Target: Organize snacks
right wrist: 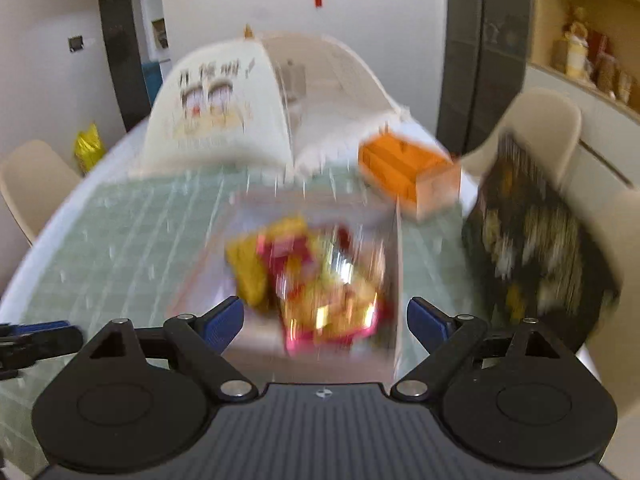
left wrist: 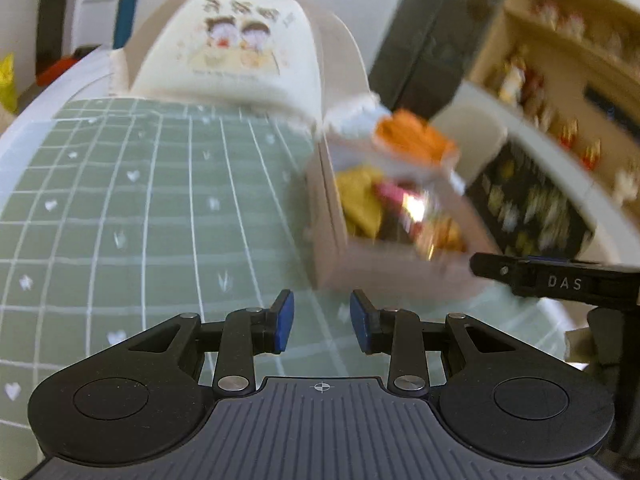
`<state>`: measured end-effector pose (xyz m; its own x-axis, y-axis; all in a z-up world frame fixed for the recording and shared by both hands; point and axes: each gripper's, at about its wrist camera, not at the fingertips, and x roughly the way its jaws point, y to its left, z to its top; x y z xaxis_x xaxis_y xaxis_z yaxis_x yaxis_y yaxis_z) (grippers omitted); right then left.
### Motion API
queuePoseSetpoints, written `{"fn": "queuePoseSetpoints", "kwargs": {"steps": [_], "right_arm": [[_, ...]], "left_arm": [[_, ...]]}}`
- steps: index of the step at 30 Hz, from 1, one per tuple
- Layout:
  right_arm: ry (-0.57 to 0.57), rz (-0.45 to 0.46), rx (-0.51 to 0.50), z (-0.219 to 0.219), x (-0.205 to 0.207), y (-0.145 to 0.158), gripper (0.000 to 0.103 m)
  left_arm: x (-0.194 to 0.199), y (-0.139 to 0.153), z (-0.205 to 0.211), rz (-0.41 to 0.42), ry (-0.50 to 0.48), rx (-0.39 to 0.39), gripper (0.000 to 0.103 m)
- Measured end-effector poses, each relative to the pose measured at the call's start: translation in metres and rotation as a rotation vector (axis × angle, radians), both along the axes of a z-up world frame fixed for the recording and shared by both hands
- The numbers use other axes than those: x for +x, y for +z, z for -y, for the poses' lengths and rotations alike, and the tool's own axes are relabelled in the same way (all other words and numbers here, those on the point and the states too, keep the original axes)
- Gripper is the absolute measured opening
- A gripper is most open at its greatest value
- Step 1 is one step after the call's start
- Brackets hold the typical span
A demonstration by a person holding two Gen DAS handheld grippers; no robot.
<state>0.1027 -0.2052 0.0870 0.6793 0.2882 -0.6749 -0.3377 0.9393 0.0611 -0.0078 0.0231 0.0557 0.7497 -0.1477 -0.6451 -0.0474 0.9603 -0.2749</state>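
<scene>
A pale open box (right wrist: 394, 248) on the green grid tablecloth holds several snack packets (right wrist: 320, 280), yellow, pink and gold. In the left wrist view the box (left wrist: 328, 216) with its snacks (left wrist: 384, 204) is to the right of centre. My left gripper (left wrist: 322, 322) is open and empty, low over the cloth just left of the box. My right gripper (right wrist: 325, 322) is wide open and empty, hovering over the near side of the box above the packets; part of it (left wrist: 560, 280) shows in the left wrist view. Both views are motion-blurred.
An orange box (right wrist: 408, 172) sits behind the snack box. A white mesh food cover (right wrist: 256, 100) with a cartoon print stands at the back of the table. A dark patterned bag (right wrist: 532, 240) rests on a beige chair (right wrist: 540, 120) at the right. Shelves (left wrist: 560, 60) line the right wall.
</scene>
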Motion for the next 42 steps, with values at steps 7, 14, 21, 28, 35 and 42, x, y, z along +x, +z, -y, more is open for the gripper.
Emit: {"fn": "queuePoseSetpoints", "kwargs": {"steps": [7, 14, 21, 28, 35, 42], "right_arm": [[-0.049, -0.083, -0.068, -0.015, -0.046, -0.077, 0.089], [-0.088, -0.09, -0.068, 0.001, -0.049, -0.103, 0.098], [-0.111, -0.033, -0.051, 0.009, -0.043, -0.109, 0.103], [-0.078, 0.06, -0.02, 0.011, -0.051, -0.116, 0.103], [-0.078, 0.06, -0.02, 0.01, -0.052, -0.116, 0.103], [-0.078, 0.06, -0.02, 0.01, -0.052, -0.116, 0.103]], "left_arm": [[-0.009, -0.045, 0.039, 0.021, -0.071, 0.139, 0.036], [-0.009, -0.065, 0.056, 0.079, -0.034, 0.183, 0.036], [0.0, -0.066, 0.075, 0.094, -0.035, 0.303, 0.037], [0.004, -0.068, 0.075, 0.092, -0.027, 0.293, 0.037], [0.005, -0.068, 0.075, 0.092, -0.026, 0.293, 0.037], [0.005, -0.068, 0.075, 0.092, -0.024, 0.292, 0.037]]}}
